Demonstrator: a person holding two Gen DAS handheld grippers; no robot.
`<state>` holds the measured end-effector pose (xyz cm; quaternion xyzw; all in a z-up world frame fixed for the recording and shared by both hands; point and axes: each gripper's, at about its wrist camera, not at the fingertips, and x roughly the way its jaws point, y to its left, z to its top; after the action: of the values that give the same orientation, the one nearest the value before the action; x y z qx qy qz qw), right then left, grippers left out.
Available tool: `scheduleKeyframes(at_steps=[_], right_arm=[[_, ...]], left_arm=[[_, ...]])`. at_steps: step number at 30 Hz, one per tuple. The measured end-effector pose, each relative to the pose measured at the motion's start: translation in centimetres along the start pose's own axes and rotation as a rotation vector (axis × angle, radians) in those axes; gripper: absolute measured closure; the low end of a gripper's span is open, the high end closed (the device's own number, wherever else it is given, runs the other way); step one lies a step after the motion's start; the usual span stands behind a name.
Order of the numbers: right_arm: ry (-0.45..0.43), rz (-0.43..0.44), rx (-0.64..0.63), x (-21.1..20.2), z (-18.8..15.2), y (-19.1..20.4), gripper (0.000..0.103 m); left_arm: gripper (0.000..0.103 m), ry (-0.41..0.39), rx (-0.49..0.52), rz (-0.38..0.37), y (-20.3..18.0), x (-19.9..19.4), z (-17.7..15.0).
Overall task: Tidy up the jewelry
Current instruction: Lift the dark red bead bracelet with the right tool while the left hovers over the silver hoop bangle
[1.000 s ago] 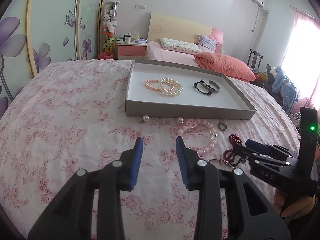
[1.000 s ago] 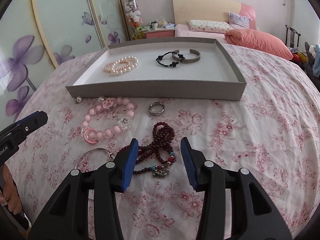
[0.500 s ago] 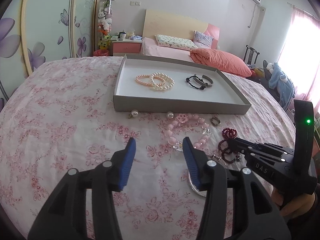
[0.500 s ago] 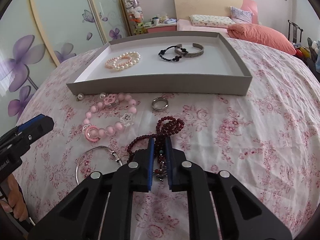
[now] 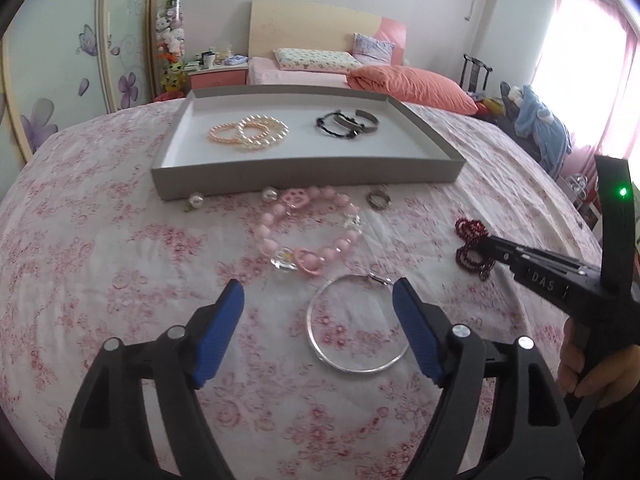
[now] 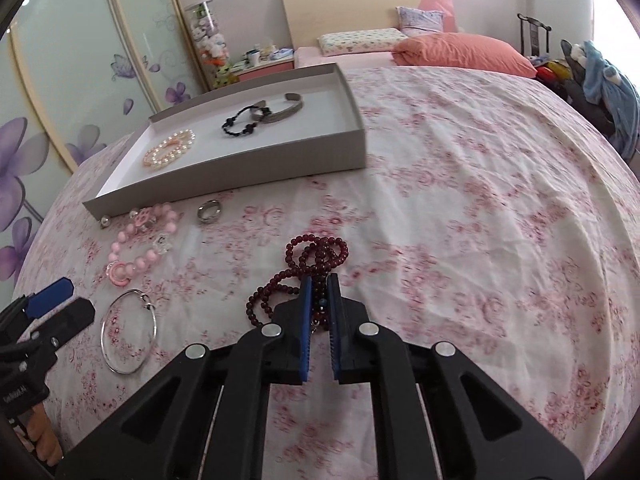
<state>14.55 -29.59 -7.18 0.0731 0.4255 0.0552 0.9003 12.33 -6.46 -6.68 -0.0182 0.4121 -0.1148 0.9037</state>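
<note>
Right hand-held gripper [image 6: 319,288], lower centre, is clamped on the red beads [image 6: 316,258]. Left hand-held gripper [image 5: 318,300] has just been opening and stands wide; bangle [image 5: 354,322] lies between its fingers, untouched. Tray [image 5: 304,174] at upper centre.

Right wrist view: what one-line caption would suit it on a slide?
Right gripper clamped on a dark red bead necklace lying on the flowered bedspread, near the grey tray.

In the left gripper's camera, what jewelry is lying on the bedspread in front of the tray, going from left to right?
Pearl earring → pink bead bracelet → grey ring → dark red bead strand. The thin silver bangle lies nearer the camera, below the bracelet and ring.
</note>
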Motion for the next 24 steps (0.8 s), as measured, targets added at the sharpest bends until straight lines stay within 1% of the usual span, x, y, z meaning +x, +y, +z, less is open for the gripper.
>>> scheduleKeyframes(at_steps=[7,13,15,18,19,20,21,22,24], right_arm=[[-0.004,-0.001,-0.003,0.0,0.0,-0.2,0.094],[-0.004,0.005,0.000,-0.1,0.0,-0.3,0.094],[-0.004,0.006,0.001,-0.1,-0.1,-0.3,0.094],[-0.004,0.006,0.000,-0.1,-0.1,-0.3,0.094],[-0.004,0.006,0.000,-0.1,-0.1,-0.4,0.094],[-0.004,0.007,-0.001,-0.1,-0.1,-0.3,0.094],[-0.003,0.009,-0.001,-0.1,0.0,-0.3,0.094],[-0.003,0.010,-0.001,-0.1,-0.1,-0.2,0.094],[-0.002,0.015,-0.005,-0.1,-0.1,0.0,0.094]], left_arm=[[0.019,0.066,0.062,0.027,-2.2,1.6,-0.7],[0.018,0.109,0.091,0.079,-3.0,2.9,-0.9],[0.017,0.108,0.102,0.100,-3.2,3.0,-1.0],[0.017,0.108,0.092,0.104,-3.2,3.2,-0.9],[0.018,0.106,0.089,0.104,-3.1,3.2,-0.9],[0.021,0.101,0.089,0.103,-3.0,3.1,-0.9],[0.025,0.094,0.091,0.103,-3.0,3.0,-0.9],[0.032,0.088,0.091,0.104,-3.1,2.9,-0.9],[0.032,0.089,0.078,0.107,-2.6,2.7,-0.8]])
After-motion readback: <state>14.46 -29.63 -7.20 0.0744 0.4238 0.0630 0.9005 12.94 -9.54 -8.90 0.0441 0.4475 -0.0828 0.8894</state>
